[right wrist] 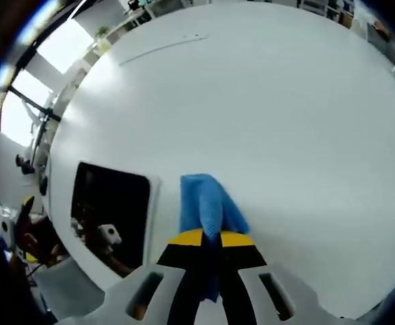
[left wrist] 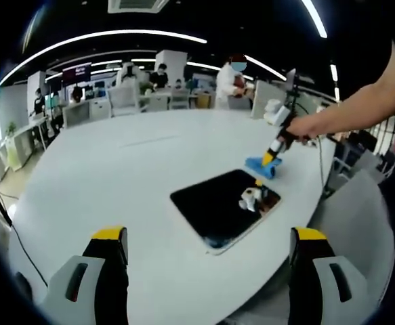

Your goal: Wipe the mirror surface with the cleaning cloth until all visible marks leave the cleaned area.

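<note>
Right gripper [right wrist: 209, 238]: jaws pressed together on the blue cleaning cloth [right wrist: 207, 203]. The cloth runs up between the yellow tips and fans out just ahead of them, its free end lying on or just above the white table [right wrist: 285, 115]; contact cannot be told for certain.

Key relation, right gripper view: the mirror [right wrist: 112, 210] lies off to the left of the fingertips, close by, not ahead of them. Its near light-coloured border sits just beside the cloth's left edge, with a thin strip of table between. The cloth is not yet on the glass. The dark panel's long axis runs roughly parallel to the jaw direction in this view, so my judgement is that the coming move is a sideways shift to the left, then strokes along the length.

Left gripper [left wrist: 207, 240]: jaws spread wide apart, nothing between them. In the left gripper view the mirror [left wrist: 217, 203] lies straight ahead of these fingers, nearer than anything else on the table, turned at a diagonal. Beyond its far corner, the right gripper [left wrist: 270, 160] holds the cloth [left wrist: 261, 166] just off the edge.

Nearer tool to the mirror: the right, by a clear margin. The glass shows reflections; marks cannot be made out at this resolution.
</note>
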